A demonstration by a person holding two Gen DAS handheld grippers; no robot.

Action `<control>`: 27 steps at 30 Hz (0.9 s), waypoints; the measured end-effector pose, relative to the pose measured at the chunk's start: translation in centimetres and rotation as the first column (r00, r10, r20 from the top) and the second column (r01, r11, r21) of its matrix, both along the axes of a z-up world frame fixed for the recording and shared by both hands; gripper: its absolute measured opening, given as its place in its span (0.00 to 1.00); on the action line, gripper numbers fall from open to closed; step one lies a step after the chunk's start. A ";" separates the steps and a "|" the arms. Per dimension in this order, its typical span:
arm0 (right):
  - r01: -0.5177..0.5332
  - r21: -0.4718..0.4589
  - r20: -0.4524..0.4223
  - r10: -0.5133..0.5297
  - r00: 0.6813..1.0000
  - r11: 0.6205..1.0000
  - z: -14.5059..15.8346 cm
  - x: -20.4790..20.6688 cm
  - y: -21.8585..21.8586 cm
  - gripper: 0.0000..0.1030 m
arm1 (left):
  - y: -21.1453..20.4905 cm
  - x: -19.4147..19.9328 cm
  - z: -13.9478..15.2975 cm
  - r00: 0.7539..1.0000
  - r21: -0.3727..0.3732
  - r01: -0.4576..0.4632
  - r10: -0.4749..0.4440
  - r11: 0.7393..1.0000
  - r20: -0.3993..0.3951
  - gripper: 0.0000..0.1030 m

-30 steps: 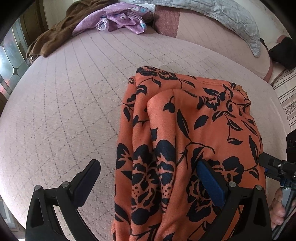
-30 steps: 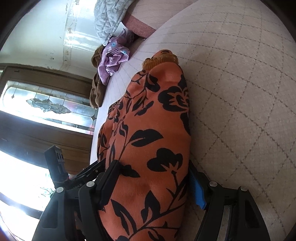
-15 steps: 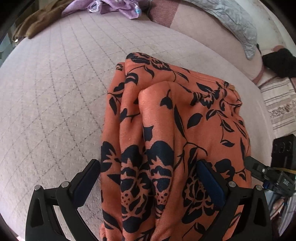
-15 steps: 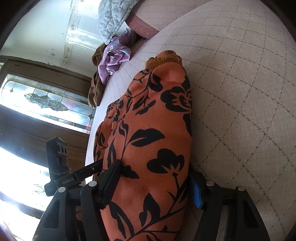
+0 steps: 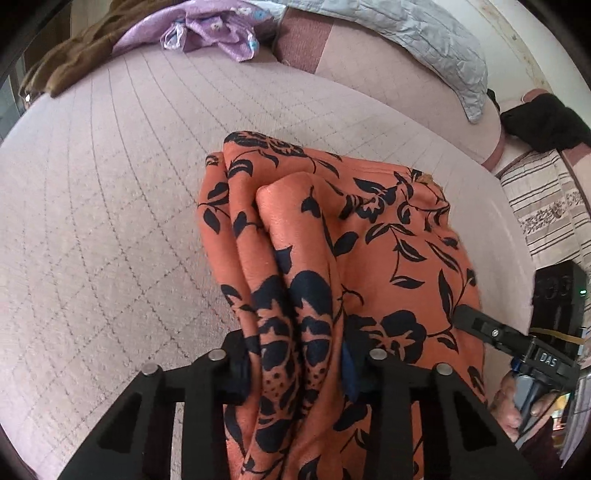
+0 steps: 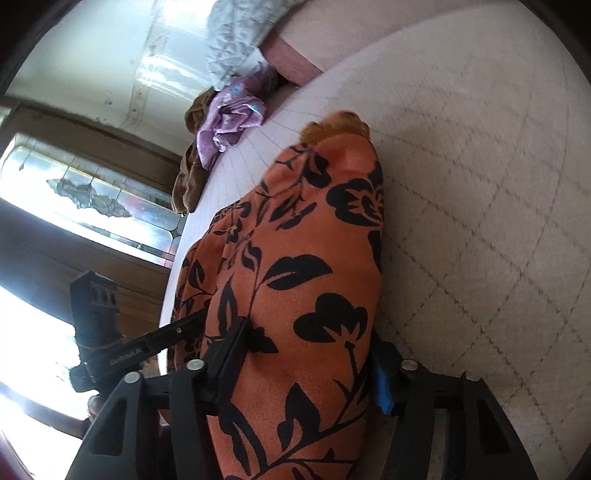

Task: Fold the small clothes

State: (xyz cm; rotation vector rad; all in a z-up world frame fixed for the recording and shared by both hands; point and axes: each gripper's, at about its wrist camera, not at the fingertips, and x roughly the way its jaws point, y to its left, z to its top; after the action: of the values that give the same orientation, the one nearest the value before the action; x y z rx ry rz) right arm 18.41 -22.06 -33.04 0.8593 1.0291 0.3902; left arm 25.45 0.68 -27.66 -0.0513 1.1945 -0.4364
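An orange garment with a black flower print lies folded on a pale quilted bed. My left gripper points steeply down at its near left part. Its jaws are closing and pinch a bunch of upright folds between the pads. My right gripper straddles the garment at its other end; its jaws are closing too, with the thick cloth filling the gap and both pads against it. The left view shows the right gripper's finger at the cloth's right edge. The right view shows the left gripper's finger.
At the bed's far edge lie a purple patterned garment, a brown garment and a grey quilt. A black item and striped bedding sit on the right. A leaded window is beyond the bed.
My left jaws went from wide open around the garment to tight on a bunch of its folds. My right jaws narrowed on the cloth. The garment's near part is gathered up.
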 end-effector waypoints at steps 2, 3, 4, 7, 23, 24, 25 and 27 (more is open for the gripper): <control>-0.002 -0.025 0.029 0.003 1.000 1.000 0.8 -0.2 0.2 0.49 | -0.2 -0.4 0.3 1.000 0.018 0.001 -0.001 1.000 0.012 0.35; -0.003 -0.037 0.043 0.004 0.999 0.999 1.1 -0.3 0.3 0.48 | -0.6 -0.5 0.4 1.000 0.021 -0.003 0.003 1.000 0.015 0.34; -0.004 -0.050 0.054 0.007 0.999 0.999 1.5 -0.4 0.4 0.46 | -0.9 -0.8 0.5 1.000 0.025 -0.008 0.007 1.000 0.018 0.33; -0.006 -0.085 0.092 0.014 0.996 0.996 2.3 -0.7 0.4 0.42 | -1.4 -1.8 1.2 1.000 0.039 -0.017 0.016 0.999 0.025 0.33; 0.138 -0.143 0.254 -0.098 0.962 0.980 7.7 -6.2 -6.5 0.41 | -9.2 -7.9 7.1 0.990 0.060 0.060 -0.067 0.996 0.127 0.32; 0.148 -0.145 0.257 -0.107 0.960 0.978 7.7 -6.9 -7.3 0.41 | -9.9 -8.1 7.3 0.989 0.065 0.065 -0.073 0.996 0.129 0.32; 0.155 -0.147 0.260 -0.113 0.959 0.977 7.8 -7.4 -7.8 0.41 | -10.6 -8.7 7.3 0.988 0.077 0.074 -0.084 0.994 0.133 0.32; 0.163 -0.150 0.258 -0.120 0.959 0.975 7.6 -8.1 -8.5 0.41 | -11.2 -9.0 7.2 0.985 0.103 0.087 -0.101 0.991 0.141 0.32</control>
State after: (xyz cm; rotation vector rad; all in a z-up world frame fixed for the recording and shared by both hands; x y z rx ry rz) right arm 10.29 -30.56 -25.42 0.7055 0.7522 0.2750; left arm 16.44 -10.51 -20.45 0.1194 1.0748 -0.4572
